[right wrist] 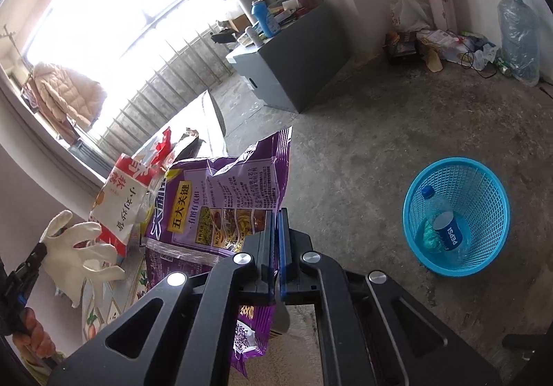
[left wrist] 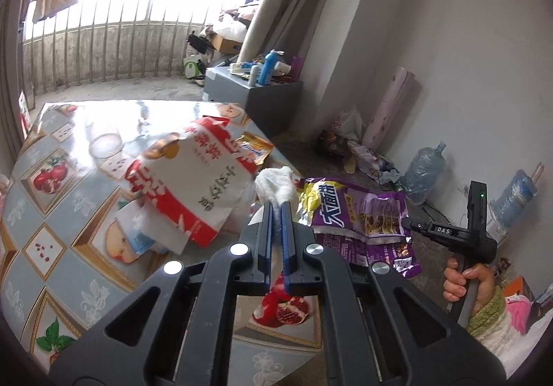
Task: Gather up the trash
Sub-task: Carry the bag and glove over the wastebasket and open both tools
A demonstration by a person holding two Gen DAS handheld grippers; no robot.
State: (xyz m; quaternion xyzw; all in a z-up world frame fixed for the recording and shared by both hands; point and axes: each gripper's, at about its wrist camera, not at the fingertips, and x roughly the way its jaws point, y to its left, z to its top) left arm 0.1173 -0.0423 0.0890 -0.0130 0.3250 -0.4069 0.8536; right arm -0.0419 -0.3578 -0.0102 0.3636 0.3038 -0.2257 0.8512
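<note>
My left gripper (left wrist: 276,208) is shut on a white cloth glove (left wrist: 276,184), held up above the fruit-patterned table (left wrist: 45,244). The right wrist view shows the same glove (right wrist: 76,254) hanging from the left gripper (right wrist: 38,253). My right gripper (right wrist: 278,213) is shut on a crinkled purple snack bag (right wrist: 224,199), lifted off the table's edge; the purple bag (left wrist: 366,216) and right gripper (left wrist: 406,224) also show in the left wrist view. A red-and-white bag (left wrist: 186,185) lies on the table. A blue mesh basket (right wrist: 456,161) stands on the floor at right, holding a Pepsi bottle (right wrist: 446,230).
An orange packet (left wrist: 255,147) and a clear glass cup (left wrist: 105,144) sit on the table behind the red-and-white bag. A grey cabinet (right wrist: 287,68) with bottles stands on the concrete floor. Water jugs (right wrist: 518,37) and loose clutter (right wrist: 442,40) line the far wall.
</note>
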